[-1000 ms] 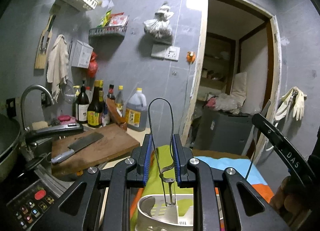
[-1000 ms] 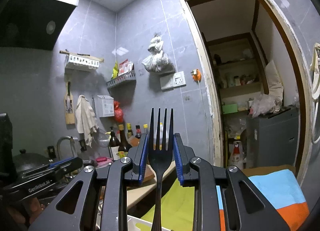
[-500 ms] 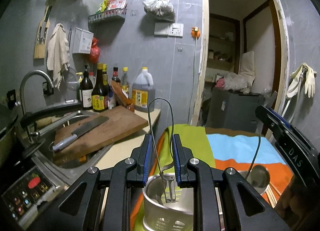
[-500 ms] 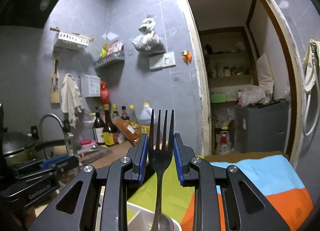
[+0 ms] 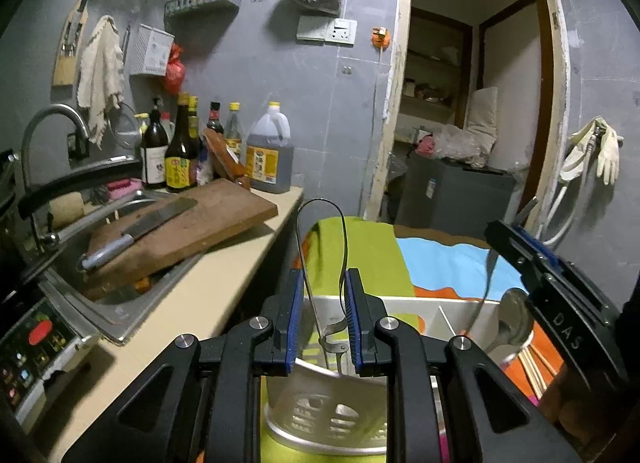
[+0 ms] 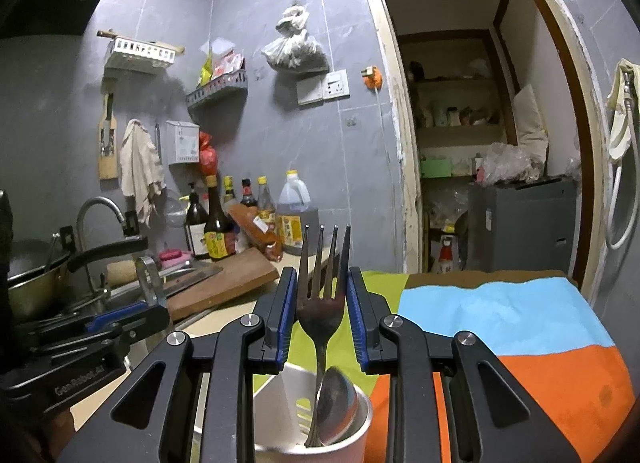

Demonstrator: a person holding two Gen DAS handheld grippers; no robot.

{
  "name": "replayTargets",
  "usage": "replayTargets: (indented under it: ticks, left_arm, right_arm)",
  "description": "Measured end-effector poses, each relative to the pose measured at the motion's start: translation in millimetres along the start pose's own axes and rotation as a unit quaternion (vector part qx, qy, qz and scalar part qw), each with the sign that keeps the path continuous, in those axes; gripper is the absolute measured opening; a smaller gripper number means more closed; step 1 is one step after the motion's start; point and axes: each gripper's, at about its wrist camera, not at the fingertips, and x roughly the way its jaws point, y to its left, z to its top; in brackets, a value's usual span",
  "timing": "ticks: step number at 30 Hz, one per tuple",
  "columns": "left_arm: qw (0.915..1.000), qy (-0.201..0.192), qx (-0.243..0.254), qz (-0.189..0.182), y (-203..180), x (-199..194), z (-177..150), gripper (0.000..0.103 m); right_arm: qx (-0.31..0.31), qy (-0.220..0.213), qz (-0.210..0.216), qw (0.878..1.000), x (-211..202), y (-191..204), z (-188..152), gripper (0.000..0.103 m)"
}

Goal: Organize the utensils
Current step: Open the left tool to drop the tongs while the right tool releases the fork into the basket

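Observation:
My left gripper [image 5: 322, 319] is shut on a thin wire-loop utensil [image 5: 320, 223], its handle end hanging into a white perforated utensil holder [image 5: 328, 411]. My right gripper [image 6: 322, 317] is shut on a dark metal fork [image 6: 324, 287], tines up, with the handle going down into a round white cup [image 6: 316, 423] that holds a metal spoon [image 6: 336, 407]. In the left wrist view the right gripper [image 5: 556, 303] is at the right, with the spoon [image 5: 514, 319] and chopsticks [image 5: 534, 367] below it. The left gripper shows in the right wrist view [image 6: 92, 339].
The holder stands on a green, blue and orange cloth [image 6: 500, 315]. To the left are a counter [image 5: 192, 303], a sink with a wooden cutting board [image 5: 180, 231] and cleaver [image 5: 136, 231], sauce bottles [image 5: 180, 151], a faucet [image 5: 52, 123]. A doorway [image 5: 472, 103] opens behind.
Both grippers have come lower and tilted toward the holder. The wire utensil and the fork now reach further down into it, and the spoon has come into the right wrist view.

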Motion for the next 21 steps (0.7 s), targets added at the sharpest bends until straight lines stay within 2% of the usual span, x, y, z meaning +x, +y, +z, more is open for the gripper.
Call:
replayTargets:
  ticks: [6,10,13,19,21]
  left_arm:
    - [0.9993,0.016,-0.018,-0.029,6,0,-2,0.018]
    - [0.999,0.003,-0.022,-0.04,7,-8,0,0.028]
    - [0.9988,-0.006,-0.021,-0.044,4,-16,5,0.029]
    - [0.9979,-0.031,-0.021,-0.052,-8,-30,16,0.044]
    - [0.9975,-0.043,-0.019,-0.052,-14,-37,19,0.047]
  right_arm:
    - [0.006,0.011,0.004,1.0,-2,-1,-3,0.024]
    - [0.009,0.009,0.009,1.0,-6,-2,-2,0.029]
    - [0.011,0.003,0.009,1.0,-13,-4,1,0.031]
    - [0.017,-0.021,0.006,1.0,-33,-15,14,0.053]
    - [0.015,-0.032,0.001,0.999,-44,-21,21,0.057]
